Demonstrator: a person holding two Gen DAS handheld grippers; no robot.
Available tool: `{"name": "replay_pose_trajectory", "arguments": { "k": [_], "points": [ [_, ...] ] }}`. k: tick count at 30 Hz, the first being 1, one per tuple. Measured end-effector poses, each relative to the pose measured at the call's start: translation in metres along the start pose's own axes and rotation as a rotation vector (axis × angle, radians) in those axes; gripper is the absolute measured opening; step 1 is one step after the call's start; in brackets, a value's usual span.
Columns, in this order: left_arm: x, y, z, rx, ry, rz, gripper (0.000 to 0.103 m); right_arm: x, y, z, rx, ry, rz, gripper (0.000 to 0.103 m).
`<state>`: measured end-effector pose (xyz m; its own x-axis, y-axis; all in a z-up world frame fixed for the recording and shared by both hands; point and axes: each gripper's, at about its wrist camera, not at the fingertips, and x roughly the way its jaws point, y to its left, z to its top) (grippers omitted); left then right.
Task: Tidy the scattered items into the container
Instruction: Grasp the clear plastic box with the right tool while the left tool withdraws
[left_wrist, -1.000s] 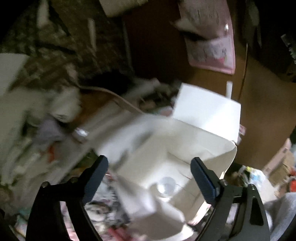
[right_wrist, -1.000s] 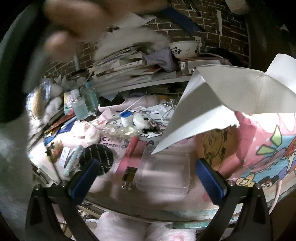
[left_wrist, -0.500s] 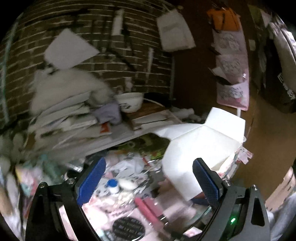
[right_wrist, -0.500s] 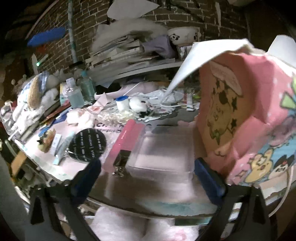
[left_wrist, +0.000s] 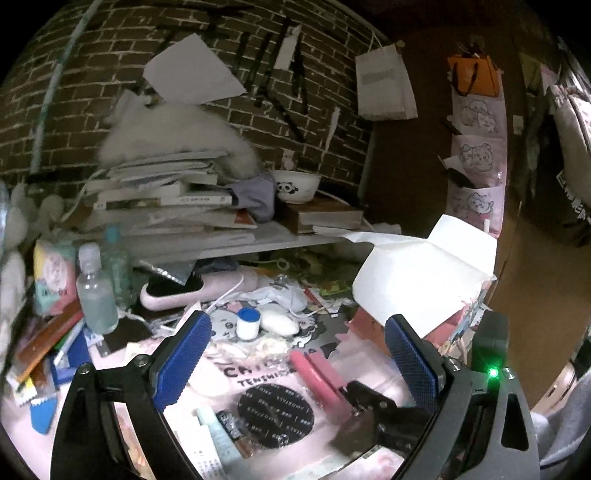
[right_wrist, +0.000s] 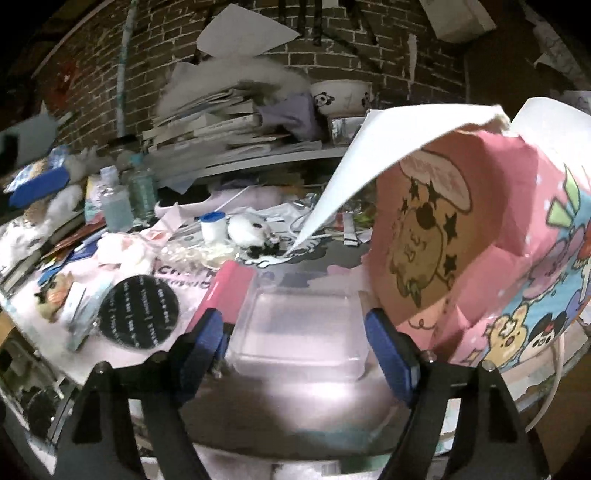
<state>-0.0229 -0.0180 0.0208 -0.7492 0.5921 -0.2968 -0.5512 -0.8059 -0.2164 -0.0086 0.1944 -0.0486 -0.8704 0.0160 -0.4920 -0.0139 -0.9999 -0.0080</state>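
Nothing visibly boxed | both claws wide, left claw (left_wrist: 295, 354), right claw (right_wrist: 295, 336) straddling clear tray (right_wrist: 299, 328) | pink box (right_wrist: 480, 258) at 2 o'clock | tabletop (left_wrist: 229, 384) clutter remaining

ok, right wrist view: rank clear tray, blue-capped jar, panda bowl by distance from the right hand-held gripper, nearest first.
1. Clear tray: between the right hand-held gripper's open fingers, centre front.
2. Blue-capped jar: mid-table, left of centre.
3. Panda bowl: on the shelf at the brick wall, far back.
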Motion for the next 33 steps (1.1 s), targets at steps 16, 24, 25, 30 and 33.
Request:
{"name": "replay_pose_trajectory", "arguments": {
  "k": [16, 24, 25, 30, 33],
  "points": [
    [-0.011, 0.018, -0.025, -0.035, -0.049, 0.018, 0.094, -0.005, 0.005, -0.008, -0.055, -0.089, -0.089, 0.070],
    [-0.015, 0.016, -0.026, -0.032, -0.058, 0.006, 0.094, -0.001, 0.006, -0.005, -0.048, -0.089, -0.113, 0.079],
    [-0.015, 0.016, -0.027, -0.035, -0.057, 0.006, 0.094, -0.001, 0.006, -0.005, -0.048, -0.086, -0.111, 0.079],
    [-0.016, 0.017, -0.027, -0.042, -0.059, 0.009, 0.094, -0.005, 0.006, -0.006, -0.042, -0.080, -0.069, 0.068],
    [-0.017, 0.017, -0.027, -0.045, -0.063, 0.009, 0.094, -0.007, 0.006, -0.009, -0.040, -0.088, -0.057, 0.068]
  ]
}}
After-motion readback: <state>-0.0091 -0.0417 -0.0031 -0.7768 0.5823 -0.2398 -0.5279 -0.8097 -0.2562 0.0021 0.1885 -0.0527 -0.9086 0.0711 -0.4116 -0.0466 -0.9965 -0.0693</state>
